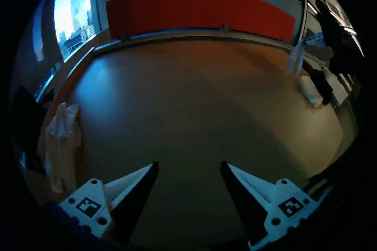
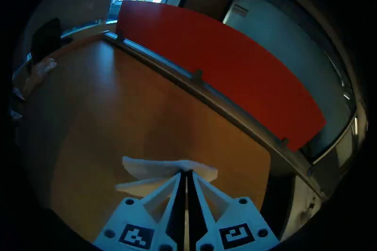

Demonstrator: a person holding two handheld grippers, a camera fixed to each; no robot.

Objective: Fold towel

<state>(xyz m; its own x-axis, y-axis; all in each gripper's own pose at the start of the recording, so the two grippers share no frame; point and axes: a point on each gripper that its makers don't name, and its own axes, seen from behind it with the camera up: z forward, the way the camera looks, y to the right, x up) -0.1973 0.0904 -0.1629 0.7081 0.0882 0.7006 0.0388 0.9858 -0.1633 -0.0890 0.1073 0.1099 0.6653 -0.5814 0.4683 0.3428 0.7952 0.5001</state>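
Observation:
In the right gripper view my right gripper (image 2: 187,176) is shut on the edge of a white towel (image 2: 160,168) low over the wooden table (image 2: 118,109). The cloth spreads to both sides of the fingertips. In the left gripper view my left gripper (image 1: 188,168) hangs open above the bare table (image 1: 188,100), nothing between its fingers. Far right in that view, white cloth (image 1: 308,90) lies on the table end with a lifted part (image 1: 297,58) beside a dark figure (image 1: 339,48). The far gripper itself is too dark to make out there.
A crumpled white towel (image 1: 61,142) lies at the table's left edge, also small and far off as the crumpled towel (image 2: 42,67). A red divider panel (image 1: 198,11) with a metal rail runs along the back edge. Windows (image 1: 75,11) stand at the left.

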